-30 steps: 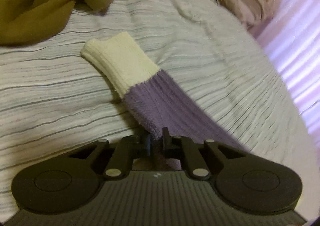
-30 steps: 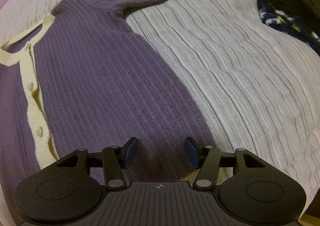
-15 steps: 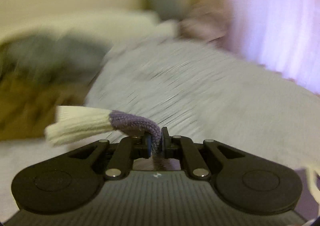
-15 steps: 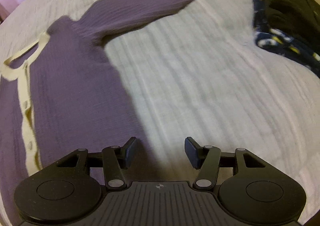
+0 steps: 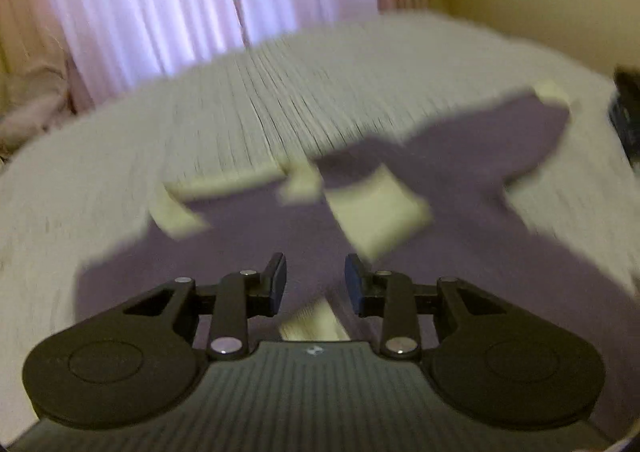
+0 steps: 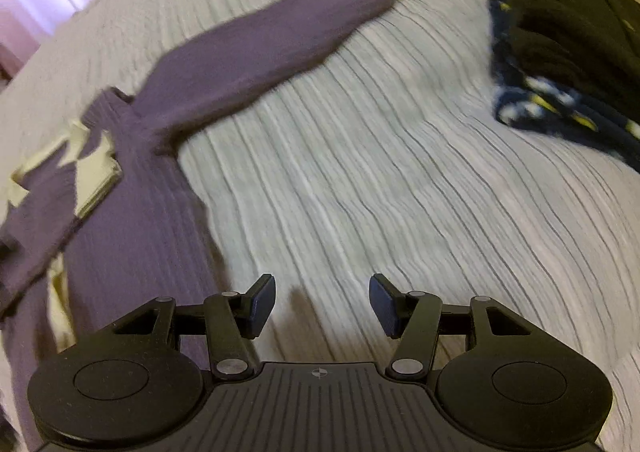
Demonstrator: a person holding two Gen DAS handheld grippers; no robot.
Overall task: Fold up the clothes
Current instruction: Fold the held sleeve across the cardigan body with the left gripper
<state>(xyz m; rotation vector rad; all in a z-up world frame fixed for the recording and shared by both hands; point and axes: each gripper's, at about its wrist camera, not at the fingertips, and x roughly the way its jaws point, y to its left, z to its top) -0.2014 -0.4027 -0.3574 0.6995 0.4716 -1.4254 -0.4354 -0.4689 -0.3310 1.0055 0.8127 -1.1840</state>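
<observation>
Blurring cardigan (image 5: 256,228), cuff (image 5: 378,211) perhaps folded over

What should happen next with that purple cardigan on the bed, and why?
Probably the right gripper, open over bare bedspread, should reach for the outstretched sleeve and fold it across the cardigan. The other sleeve's cream cuff already lies across the body, and the left gripper is opening, holding nothing.

Your left black two-finger gripper (image 5: 315,279) tilts downward with its jaws opening; nothing is pinched between the dark blue pads (image 5: 278,284), which stand apart. Your right black two-finger gripper (image 6: 322,302) points steeply downward, its jaws spread wide and its pads (image 6: 262,304) gripping nothing at all.
</observation>
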